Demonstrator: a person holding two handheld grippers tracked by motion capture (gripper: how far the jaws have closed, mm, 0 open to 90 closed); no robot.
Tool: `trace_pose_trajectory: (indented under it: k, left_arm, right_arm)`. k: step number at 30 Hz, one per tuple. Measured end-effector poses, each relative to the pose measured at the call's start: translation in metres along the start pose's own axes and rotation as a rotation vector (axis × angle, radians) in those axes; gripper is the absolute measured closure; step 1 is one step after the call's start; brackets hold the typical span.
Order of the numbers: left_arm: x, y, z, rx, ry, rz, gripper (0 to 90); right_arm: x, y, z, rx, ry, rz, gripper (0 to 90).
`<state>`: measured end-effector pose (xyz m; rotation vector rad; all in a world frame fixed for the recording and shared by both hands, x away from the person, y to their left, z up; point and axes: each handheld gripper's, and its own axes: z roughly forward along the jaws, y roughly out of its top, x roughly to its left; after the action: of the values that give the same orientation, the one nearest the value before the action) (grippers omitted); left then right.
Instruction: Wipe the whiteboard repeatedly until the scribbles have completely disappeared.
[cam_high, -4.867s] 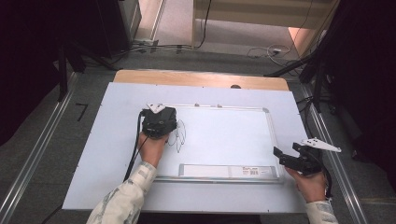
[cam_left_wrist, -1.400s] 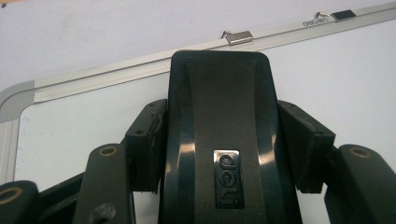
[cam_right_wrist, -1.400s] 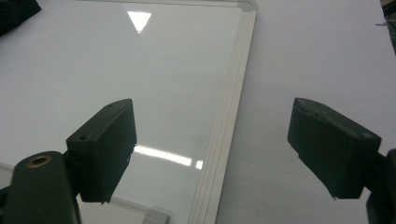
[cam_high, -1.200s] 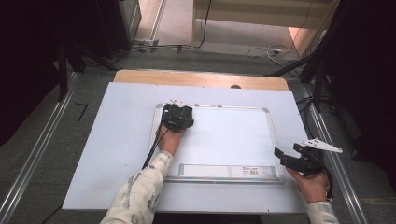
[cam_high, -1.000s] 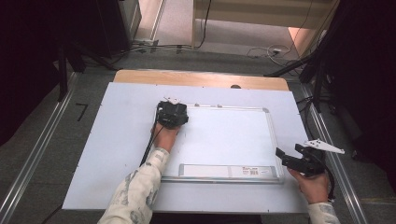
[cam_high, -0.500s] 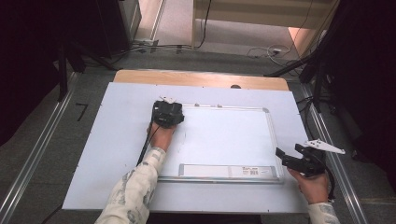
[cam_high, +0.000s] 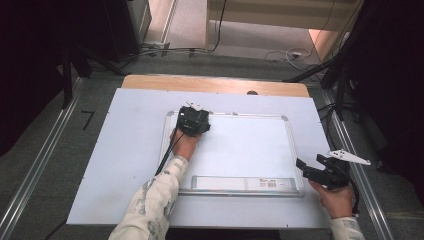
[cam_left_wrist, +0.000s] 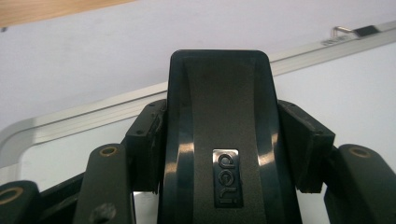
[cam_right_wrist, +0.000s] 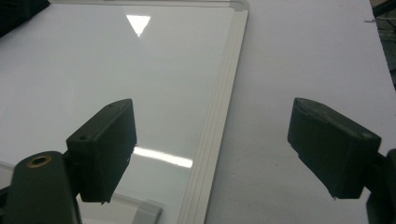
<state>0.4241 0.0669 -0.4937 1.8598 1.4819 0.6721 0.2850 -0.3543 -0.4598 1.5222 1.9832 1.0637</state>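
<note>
The black eraser (cam_left_wrist: 219, 140) has a smooth, shiny back with a small "deli" label on it. It sits flat on the whiteboard (cam_high: 250, 145), near the board's far left corner, close to the silver frame. The whiteboard is white and wiped clean, with a silver frame. It lies flat on the pale table top.

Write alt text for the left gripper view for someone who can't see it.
The left claw is clamped on a black whiteboard eraser marked "deli", its pads pressing both sides. Beyond it lies the whiteboard, whose silver frame runs diagonally across the pale table cover.
</note>
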Motion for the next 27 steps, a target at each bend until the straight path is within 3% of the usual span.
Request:
trace_pose_trajectory:
  k: [4, 10, 27]
  left_arm:
    - [0.018, -0.002, -0.003, 0.006, 0.033, -0.030, 40.5]
    - [0.033, -0.013, -0.015, 0.012, 0.033, -0.045, 40.5]
    - [0.007, -0.060, -0.066, 0.022, -0.015, 0.018, 40.6]
  right_arm:
    - [-0.001, -0.001, -0.001, -0.002, -0.001, 0.005, 14.3]
    - [0.000, 0.000, 0.000, 0.001, -0.001, 0.002, 14.3]
    - [0.006, 0.001, 0.003, 0.008, 0.001, -0.016, 14.3]
